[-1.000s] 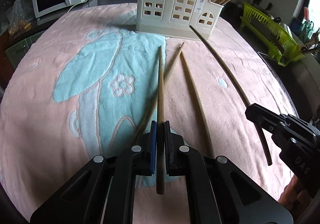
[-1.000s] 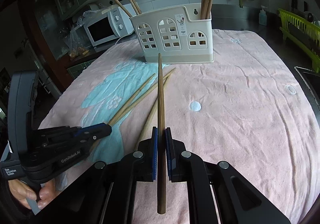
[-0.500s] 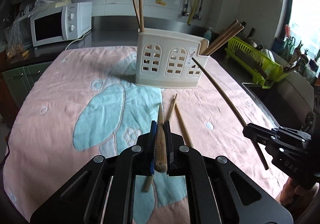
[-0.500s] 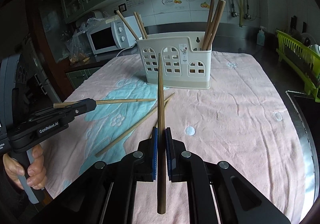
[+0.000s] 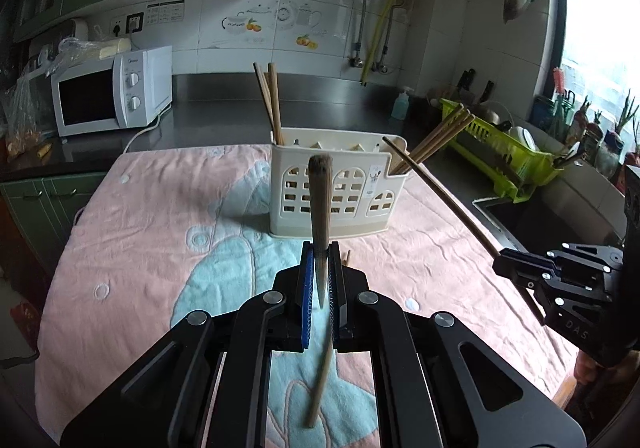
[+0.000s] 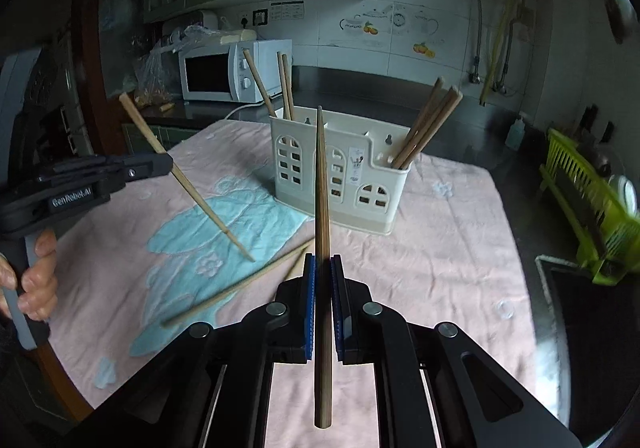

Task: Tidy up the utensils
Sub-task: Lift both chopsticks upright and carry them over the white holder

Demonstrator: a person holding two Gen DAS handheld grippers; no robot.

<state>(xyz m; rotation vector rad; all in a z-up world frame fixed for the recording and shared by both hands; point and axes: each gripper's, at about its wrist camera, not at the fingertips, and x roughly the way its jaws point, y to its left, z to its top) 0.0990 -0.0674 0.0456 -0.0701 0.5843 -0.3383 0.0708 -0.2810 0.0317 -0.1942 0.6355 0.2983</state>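
Observation:
My left gripper (image 5: 320,264) is shut on a wooden chopstick (image 5: 319,207), held above the towel with its thick end tipped up. It also shows in the right wrist view (image 6: 188,177). My right gripper (image 6: 323,268) is shut on another chopstick (image 6: 322,183) that points at the cream utensil holder (image 6: 340,171), also in the left wrist view (image 5: 336,191). The holder has chopsticks standing in its left (image 6: 280,87) and right (image 6: 428,123) compartments. Two loose chopsticks (image 6: 240,284) lie on the pink towel (image 6: 440,240).
A white microwave (image 5: 112,91) stands on the counter at the back left. A green dish rack (image 5: 504,151) sits at the right beside a sink (image 6: 592,312). The towel's edges drop off at left and front.
Both grippers have lifted their chopsticks off the towel and risen. The left chopstick has tilted from flat to steeply upward. The holder now looks farther below and ahead.

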